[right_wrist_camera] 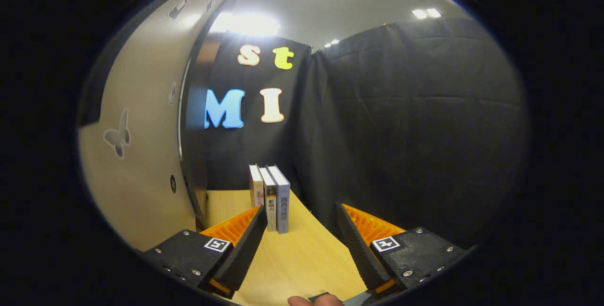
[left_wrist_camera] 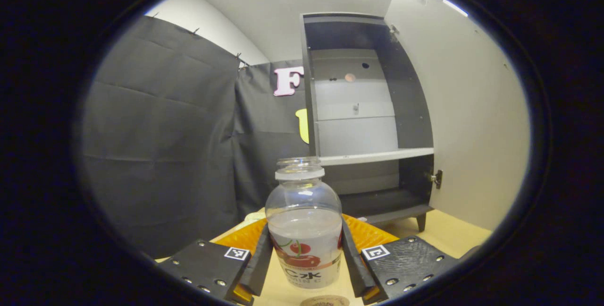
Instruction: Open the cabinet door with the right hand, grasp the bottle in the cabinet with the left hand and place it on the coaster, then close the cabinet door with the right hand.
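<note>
In the left gripper view our left tongs (left_wrist_camera: 306, 254) clamp the bottle (left_wrist_camera: 305, 230) from both sides, upright above the counter (left_wrist_camera: 453, 235), with the coaster (left_wrist_camera: 324, 301) just below and the cabinet (left_wrist_camera: 368, 117) standing open behind. In the right gripper view our right tongs (right_wrist_camera: 302, 240) gape empty beside the cabinet door (right_wrist_camera: 141, 155), 3 books (right_wrist_camera: 270, 197) ahead

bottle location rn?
In the left gripper view, the bottle sits low centre, clamped between the left gripper jaws, out in front of the open cabinet.

Clear glossy plastic bottle (left_wrist_camera: 304, 221), wood-grain table (right_wrist_camera: 292, 254)
</note>
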Demonstrator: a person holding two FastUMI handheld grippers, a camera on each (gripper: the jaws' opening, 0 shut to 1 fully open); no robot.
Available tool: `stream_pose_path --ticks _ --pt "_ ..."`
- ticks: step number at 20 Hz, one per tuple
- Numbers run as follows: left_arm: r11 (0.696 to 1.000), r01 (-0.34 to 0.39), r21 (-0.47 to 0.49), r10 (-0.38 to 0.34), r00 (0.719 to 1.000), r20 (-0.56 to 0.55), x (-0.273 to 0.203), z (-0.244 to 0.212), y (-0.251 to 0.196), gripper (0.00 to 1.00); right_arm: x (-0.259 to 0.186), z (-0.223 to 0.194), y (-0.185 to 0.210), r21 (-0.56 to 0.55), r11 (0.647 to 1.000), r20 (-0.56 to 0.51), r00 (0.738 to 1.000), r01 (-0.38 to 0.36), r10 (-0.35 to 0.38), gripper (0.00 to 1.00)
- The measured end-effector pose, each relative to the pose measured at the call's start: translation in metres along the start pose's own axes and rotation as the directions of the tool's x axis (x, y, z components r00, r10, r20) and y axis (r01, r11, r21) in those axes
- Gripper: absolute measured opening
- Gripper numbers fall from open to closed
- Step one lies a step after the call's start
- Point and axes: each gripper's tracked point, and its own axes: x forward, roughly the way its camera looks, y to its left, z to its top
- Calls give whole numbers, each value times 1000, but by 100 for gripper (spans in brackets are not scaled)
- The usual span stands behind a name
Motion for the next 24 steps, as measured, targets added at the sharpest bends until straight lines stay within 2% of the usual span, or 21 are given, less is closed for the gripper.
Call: stream_pose_path --ticks 3,7,11,13,14,19,22,23,24 --pt "1000 2 -8 -3 1000 -18 3 -2 -1 71 2 -36 -11 -20 999 -96 995 35 -37 94" --pt "999 24 31 -23 999 -34 2 3 0 71 7 -68 -12 -108 994 -170 985 18 -36 94" --pt "999 41 -7 -41 999 -20 3 -5 -4 73 10 -79 6 -173 984 -214 977 -51 13 94" --pt "999 43 -10 -43 999 -25 7 -12 -1 84 9 -87 19 -173 980 -251 966 -99 53 94" --pt "999 36 -5 -36 999 -25 9 -13 -2 80 9 -89 25 -166 979 -258 963 -119 73 94" --pt "1000 21 -11 -21 999 -32 5 -13 -2 80 16 -94 44 -183 966 -266 955 -183 130 94" --pt "999 35 13 -34 999 -42 0 -16 1 80 17 -101 42 -175 967 -287 949 -186 131 94" --pt "999 37 14 -36 999 -40 1 -13 1 85 17 -105 41 -177 967 -299 946 -185 127 94" --pt "999 37 9 -37 999 -28 2 -10 0 80 18 -108 41 -177 967 -308 943 -185 124 94"
